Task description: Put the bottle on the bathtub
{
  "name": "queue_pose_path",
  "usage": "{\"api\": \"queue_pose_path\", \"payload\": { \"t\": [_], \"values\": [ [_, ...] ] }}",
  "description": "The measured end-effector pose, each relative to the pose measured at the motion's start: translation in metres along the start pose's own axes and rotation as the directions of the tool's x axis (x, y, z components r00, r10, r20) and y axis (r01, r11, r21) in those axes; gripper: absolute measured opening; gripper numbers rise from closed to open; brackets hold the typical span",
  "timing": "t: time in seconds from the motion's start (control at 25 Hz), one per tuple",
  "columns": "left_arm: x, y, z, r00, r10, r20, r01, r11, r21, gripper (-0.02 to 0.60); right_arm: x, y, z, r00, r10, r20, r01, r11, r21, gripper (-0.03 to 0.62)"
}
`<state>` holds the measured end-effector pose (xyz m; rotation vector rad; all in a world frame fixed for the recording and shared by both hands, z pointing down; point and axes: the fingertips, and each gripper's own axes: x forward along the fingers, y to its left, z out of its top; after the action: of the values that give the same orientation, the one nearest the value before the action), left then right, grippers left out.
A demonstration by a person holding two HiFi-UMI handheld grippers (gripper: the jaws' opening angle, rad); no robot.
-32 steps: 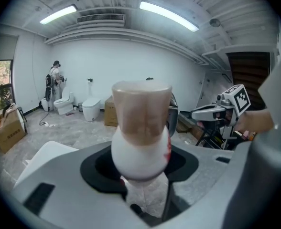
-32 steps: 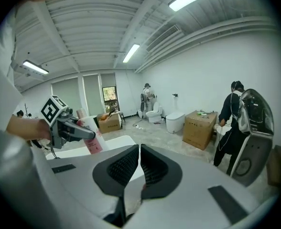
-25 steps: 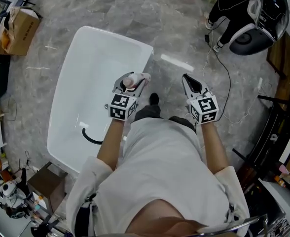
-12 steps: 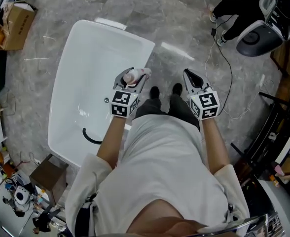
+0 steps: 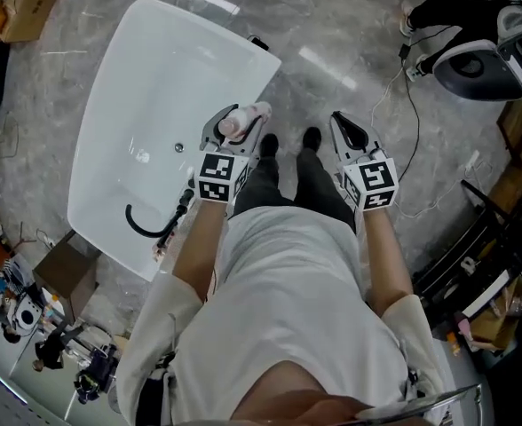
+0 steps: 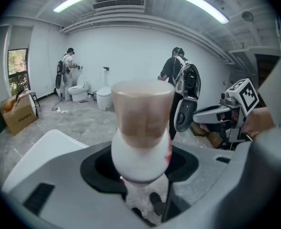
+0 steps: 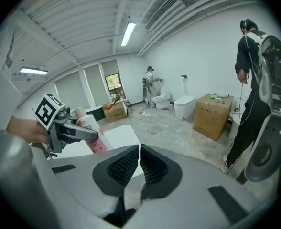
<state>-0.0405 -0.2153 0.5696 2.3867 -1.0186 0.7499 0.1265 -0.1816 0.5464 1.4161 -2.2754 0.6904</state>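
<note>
**First speaker:** Where is the bottle?

**Second speaker:** We carry the bottle (image 5: 243, 119) in our left gripper (image 5: 233, 124). The tongs pinch its white body from both sides, and its brownish cap points away from us. Seen from our head, it lies over the right-hand rim of the white bathtub (image 5: 146, 78), just beside our dark shoes (image 5: 288, 140). We cannot tell whether it touches the rim.

**First speaker:** And our other hand?

**Second speaker:** Our right gripper (image 5: 344, 133) hangs over the grey marble floor (image 5: 332, 25), to the right of our shoes and apart from the tub. Its ribbed black tongs are pressed together with nothing between them.

**First speaker:** What is in the tub?

**Second speaker:** We see a round drain (image 5: 179, 147) and a curved black hose (image 5: 141, 229) at the near end. A cardboard box (image 5: 26, 3) sits on the floor beyond the tub's far left corner.
</note>
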Motion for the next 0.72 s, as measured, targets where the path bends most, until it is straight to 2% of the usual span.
{"api": "queue_pose_path", "payload": {
  "t": [0.28,0.56,0.72],
  "values": [
    [0.050,0.018,-0.014,0.993,0.117,-0.013,-0.117,0.991,-0.063,0.222,0.045,-0.022,-0.018,0.988,0.136,-0.076,-0.142,0.987,-0.071,0.035],
    [0.114,0.057,-0.047,0.979,0.200,-0.040,-0.203,0.973,-0.109,0.222,0.111,-0.051,-0.046,0.972,0.213,-0.101,-0.221,0.972,-0.080,0.035],
    [0.141,0.071,-0.064,0.970,0.241,-0.041,-0.245,0.963,-0.111,0.224,0.138,-0.061,-0.061,0.960,0.259,-0.106,-0.268,0.959,-0.086,0.035]
  ]
}}
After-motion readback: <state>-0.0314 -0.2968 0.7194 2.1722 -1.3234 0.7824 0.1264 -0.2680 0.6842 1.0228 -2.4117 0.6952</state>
